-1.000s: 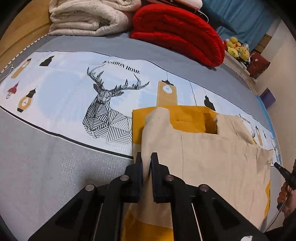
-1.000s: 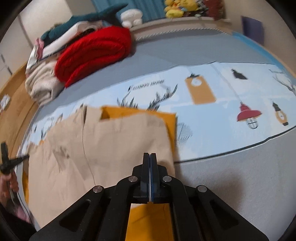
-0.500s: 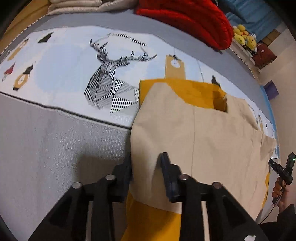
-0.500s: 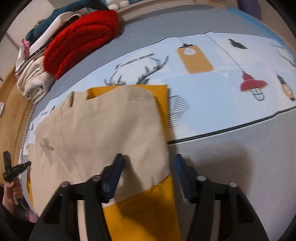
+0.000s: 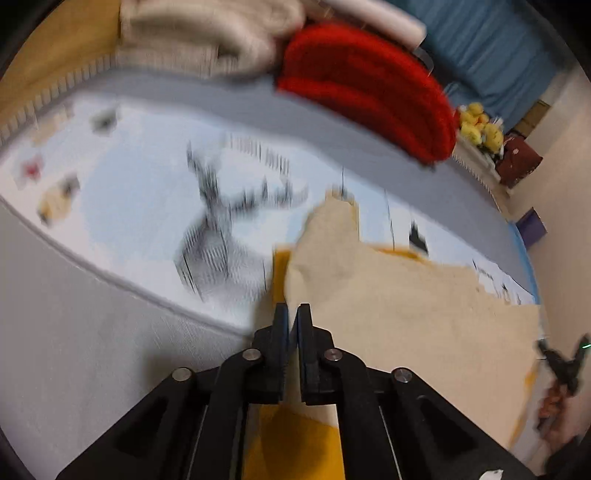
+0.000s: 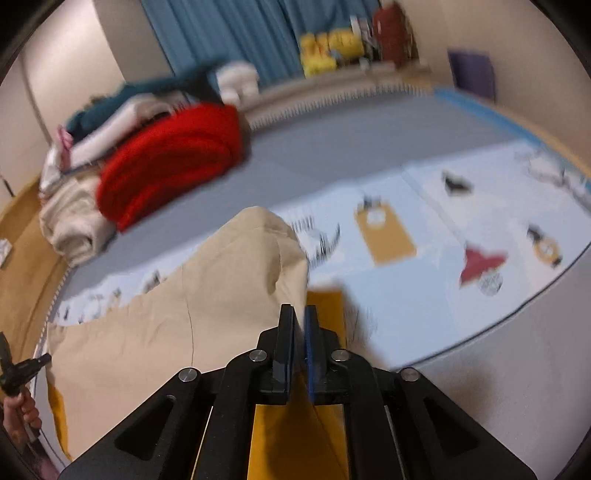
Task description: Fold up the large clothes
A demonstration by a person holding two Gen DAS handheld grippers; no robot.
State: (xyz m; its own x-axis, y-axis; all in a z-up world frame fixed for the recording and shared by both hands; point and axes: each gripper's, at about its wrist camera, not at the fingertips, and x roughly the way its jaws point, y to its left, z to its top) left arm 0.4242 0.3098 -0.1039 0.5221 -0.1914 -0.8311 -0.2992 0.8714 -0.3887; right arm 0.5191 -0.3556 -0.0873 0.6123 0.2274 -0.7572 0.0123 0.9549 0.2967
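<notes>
A large garment, beige (image 5: 406, 314) over a mustard-yellow layer (image 5: 291, 439), lies on the printed bed sheet (image 5: 129, 206). My left gripper (image 5: 292, 308) is shut on the beige cloth at its near left corner, and the fabric rises from the pads into a peak. In the right wrist view the beige cloth (image 6: 147, 339) bulges up in a hump. My right gripper (image 6: 299, 310) is closing on its near right corner, with the cloth pinched between the pads. The mustard layer (image 6: 295, 435) lies flat under the fingers.
A folded red blanket (image 5: 369, 99) and cream bedding (image 5: 207, 33) are stacked at the bed's far side. Yellow plush toys (image 6: 328, 48) and a purple box (image 6: 472, 74) sit beyond the bed. A hand (image 6: 18, 410) holding a black handle shows at the left edge.
Half a second ago both grippers stood open over the garment's near edge. Now both have closed on the beige layer and its corners are lifted off the mustard layer.
</notes>
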